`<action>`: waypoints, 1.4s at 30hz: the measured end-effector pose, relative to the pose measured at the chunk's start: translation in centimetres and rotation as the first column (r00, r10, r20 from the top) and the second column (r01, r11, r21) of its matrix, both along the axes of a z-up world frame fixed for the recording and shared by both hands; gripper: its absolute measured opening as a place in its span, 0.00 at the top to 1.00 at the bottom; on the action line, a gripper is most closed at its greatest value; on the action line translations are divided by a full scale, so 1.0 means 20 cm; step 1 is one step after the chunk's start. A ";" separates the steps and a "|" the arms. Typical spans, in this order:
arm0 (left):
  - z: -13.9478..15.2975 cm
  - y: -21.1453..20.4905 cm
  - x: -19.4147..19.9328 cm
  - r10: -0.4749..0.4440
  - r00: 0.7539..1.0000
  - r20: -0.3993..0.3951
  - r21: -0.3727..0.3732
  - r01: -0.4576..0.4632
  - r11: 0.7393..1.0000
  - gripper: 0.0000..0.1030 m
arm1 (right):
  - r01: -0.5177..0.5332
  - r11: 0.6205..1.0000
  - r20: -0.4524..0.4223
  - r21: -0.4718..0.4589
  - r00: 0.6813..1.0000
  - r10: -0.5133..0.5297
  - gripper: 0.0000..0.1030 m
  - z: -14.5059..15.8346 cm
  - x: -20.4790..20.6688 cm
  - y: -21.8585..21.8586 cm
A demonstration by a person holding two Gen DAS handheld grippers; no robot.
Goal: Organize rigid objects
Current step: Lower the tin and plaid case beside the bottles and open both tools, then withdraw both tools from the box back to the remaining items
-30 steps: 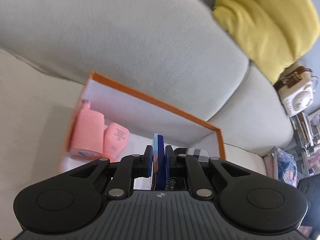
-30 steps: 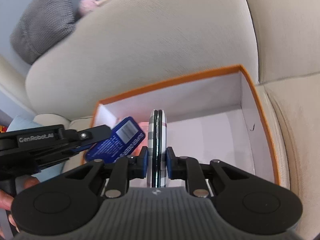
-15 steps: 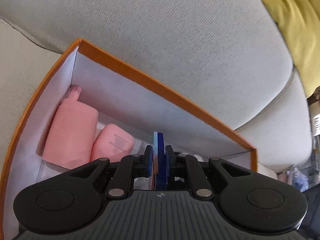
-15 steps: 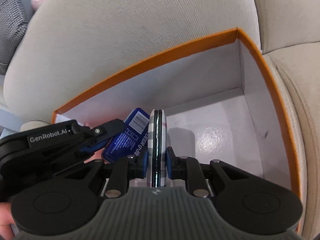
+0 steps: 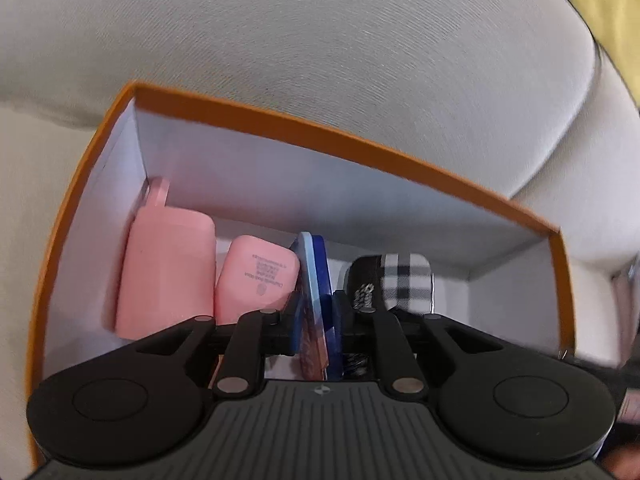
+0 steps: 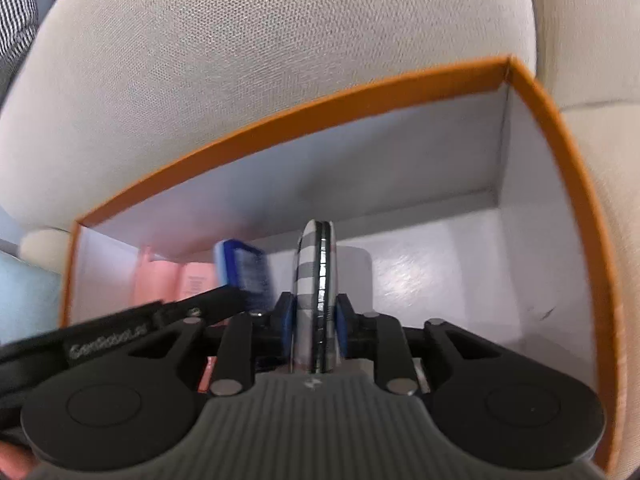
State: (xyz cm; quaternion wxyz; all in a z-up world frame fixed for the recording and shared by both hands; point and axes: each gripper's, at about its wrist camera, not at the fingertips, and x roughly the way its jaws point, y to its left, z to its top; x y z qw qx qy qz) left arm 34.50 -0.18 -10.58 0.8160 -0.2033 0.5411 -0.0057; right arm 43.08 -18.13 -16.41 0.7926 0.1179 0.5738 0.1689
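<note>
Left claw nearly closed around a flat blue case held on edge, inside the orange-rimmed box; right claw jaws opening, plaid compact upright between them, over the box's white floor; two pink bottles lie at the box's left end; box sits on a beige sofa, back cushion just behind; yellow cushion far right; grey checked cushion far left.
</note>
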 end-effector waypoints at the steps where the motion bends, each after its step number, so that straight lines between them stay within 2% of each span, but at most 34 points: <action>1: 0.00 -0.01 -0.01 -0.021 1.000 -0.001 0.010 0.021 1.000 0.84 | -0.002 1.000 0.009 -0.028 1.000 0.002 0.72 0.01 0.00 -0.01; 5: -0.03 0.00 -0.03 -0.067 0.998 -0.001 -0.033 0.067 0.997 0.84 | 0.011 0.996 0.010 -0.084 1.000 -0.011 0.71 -0.01 -0.01 -0.05; 8: -0.05 0.00 -0.05 -0.073 0.997 0.000 -0.060 0.073 0.996 0.84 | 0.003 0.997 0.007 -0.076 1.000 -0.003 0.71 -0.02 -0.02 -0.06; 12: -0.02 -0.03 0.02 -0.076 0.997 -0.026 -0.038 0.075 0.996 0.81 | -0.019 0.993 0.010 -0.116 1.000 0.020 0.69 -0.02 -0.03 -0.06; 18: -0.02 -0.12 0.04 -0.124 0.991 -0.047 0.029 0.126 0.992 0.79 | -0.051 0.992 -0.011 -0.119 0.999 0.050 0.69 -0.03 -0.05 -0.03; 22: -0.01 -0.09 0.03 -0.116 0.993 -0.014 -0.051 0.115 0.992 0.79 | -0.070 0.988 -0.010 -0.139 0.998 0.069 0.68 0.00 -0.07 -0.03; 24: -0.01 -0.09 0.03 -0.129 0.991 -0.046 -0.042 0.127 0.991 0.79 | -0.095 0.985 -0.015 -0.146 0.995 0.094 0.68 0.02 -0.07 -0.04; 27: -0.02 -0.09 0.01 -0.178 0.975 -0.136 -0.002 0.179 0.984 0.79 | -0.152 0.977 -0.042 -0.152 0.988 0.147 0.68 0.03 -0.08 -0.05; 30: -0.05 -0.10 -0.01 -0.215 0.952 -0.217 -0.002 0.220 0.975 0.79 | -0.254 0.948 -0.081 -0.194 0.967 0.243 0.62 0.01 -0.10 0.00; 34: -0.11 -0.11 -0.01 -0.207 0.940 -0.273 -0.013 0.211 0.977 0.79 | -0.387 0.866 -0.111 -0.318 0.922 0.371 0.63 -0.02 -0.13 0.10; 37: -0.15 -0.10 0.02 -0.166 0.944 -0.287 -0.043 0.160 0.986 0.79 | -0.420 0.841 -0.115 -0.340 0.906 0.407 0.71 -0.04 -0.13 0.12; 40: -0.16 -0.08 0.04 -0.134 0.952 -0.274 -0.063 0.122 0.991 0.79 | -0.434 0.834 -0.099 -0.340 0.899 0.427 0.71 -0.04 -0.11 0.12; 42: -0.16 -0.07 0.05 -0.115 0.958 -0.264 -0.068 0.101 0.993 0.79 | -0.446 0.817 -0.084 -0.367 0.890 0.448 0.71 -0.04 -0.11 0.13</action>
